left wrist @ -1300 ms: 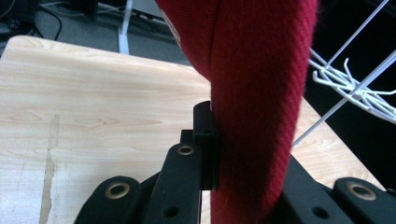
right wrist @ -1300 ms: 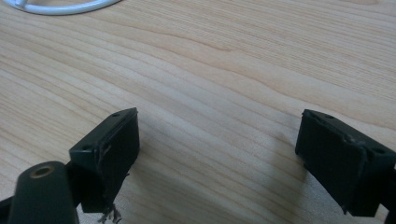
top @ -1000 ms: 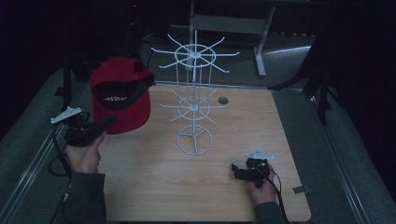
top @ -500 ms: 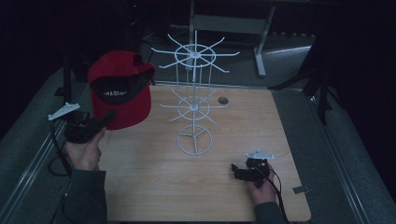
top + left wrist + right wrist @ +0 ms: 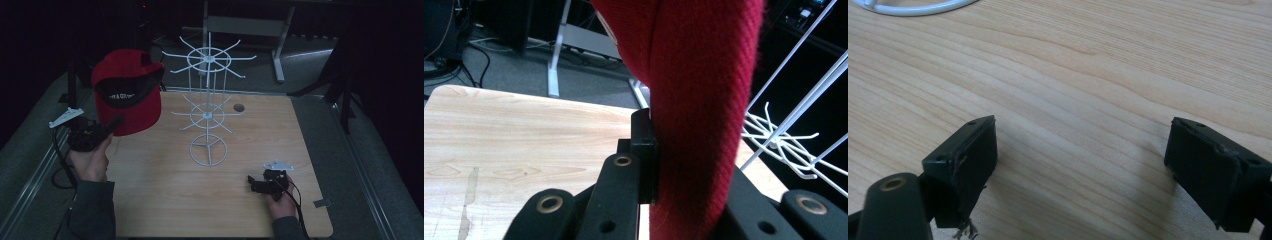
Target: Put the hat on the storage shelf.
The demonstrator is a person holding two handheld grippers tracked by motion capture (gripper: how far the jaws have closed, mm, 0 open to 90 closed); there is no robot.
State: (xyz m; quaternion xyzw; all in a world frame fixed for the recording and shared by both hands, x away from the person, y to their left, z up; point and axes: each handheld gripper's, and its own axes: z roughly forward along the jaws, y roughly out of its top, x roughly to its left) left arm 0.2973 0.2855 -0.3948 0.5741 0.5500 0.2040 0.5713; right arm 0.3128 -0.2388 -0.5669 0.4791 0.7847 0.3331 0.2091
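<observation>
A red cap (image 5: 127,92) with a black underside to its brim hangs in the air at the left of the table, held up by my left gripper (image 5: 116,123), which is shut on its lower edge. In the left gripper view the red fabric (image 5: 701,100) runs up between the jaws. A white wire display stand (image 5: 207,112) with spoked arms rises from the middle of the wooden table (image 5: 150,200), just right of the cap. My right gripper (image 5: 253,184) rests low near the table's front right, open, with only bare wood (image 5: 1083,150) between its fingers.
A small round hole (image 5: 238,107) sits in the table behind the stand. Grey padding (image 5: 370,165) borders the table on both sides. A metal frame leg (image 5: 277,55) stands beyond the far edge. The stand's ring base (image 5: 913,7) lies ahead of my right gripper.
My left gripper has lifted the red cap slightly higher and a little leftward. The right gripper has stayed put.
</observation>
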